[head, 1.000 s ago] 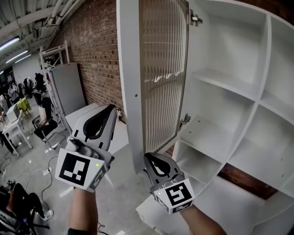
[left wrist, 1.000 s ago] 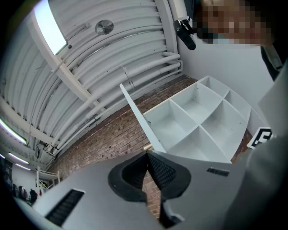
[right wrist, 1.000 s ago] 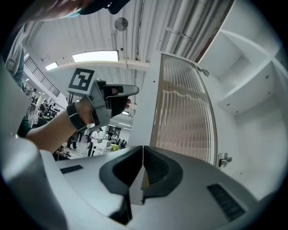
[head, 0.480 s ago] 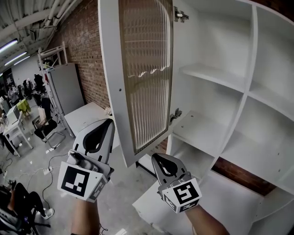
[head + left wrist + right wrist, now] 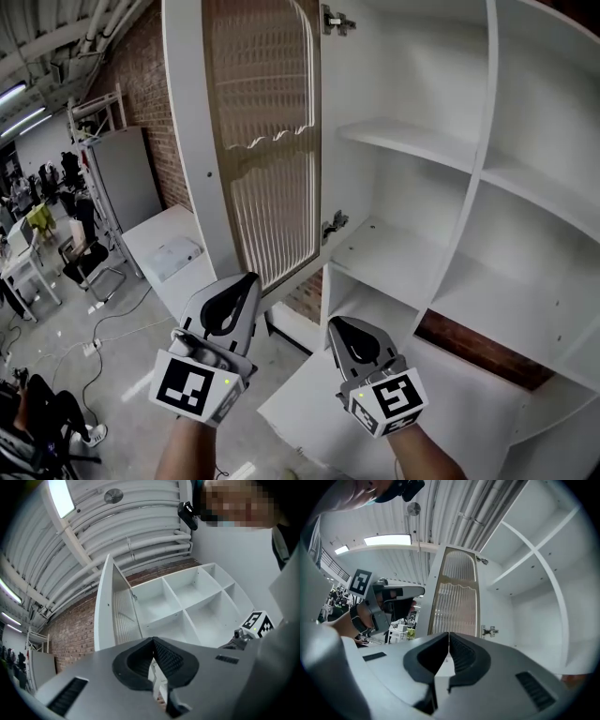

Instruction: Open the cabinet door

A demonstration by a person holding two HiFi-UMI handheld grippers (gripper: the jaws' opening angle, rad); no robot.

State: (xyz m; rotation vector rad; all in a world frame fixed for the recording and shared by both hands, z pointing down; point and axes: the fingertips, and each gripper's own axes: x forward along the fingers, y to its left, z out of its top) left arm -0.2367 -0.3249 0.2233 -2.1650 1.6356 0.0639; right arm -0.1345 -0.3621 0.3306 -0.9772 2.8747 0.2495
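The white cabinet door (image 5: 253,141) with its ribbed glass panel stands swung wide open, hinged at the cabinet's left side (image 5: 335,21). Behind it the white cabinet (image 5: 487,169) shows bare shelves. My left gripper (image 5: 246,280) hangs below the door's lower edge, jaws shut, holding nothing. My right gripper (image 5: 338,325) sits lower and to the right, before the bottom compartment, also shut and empty. The door (image 5: 115,606) and shelves (image 5: 187,602) appear in the left gripper view. The door (image 5: 457,597) rises ahead in the right gripper view.
A brick wall (image 5: 141,84) runs left of the cabinet. A low white table (image 5: 173,253) stands under the door's swing. A grey cabinet (image 5: 117,178), chairs (image 5: 89,262) and cables on the floor lie further left.
The view has shifted so the open door sits further left and higher. Both grippers have dropped lower and drawn closer together, away from the door's bottom edge.
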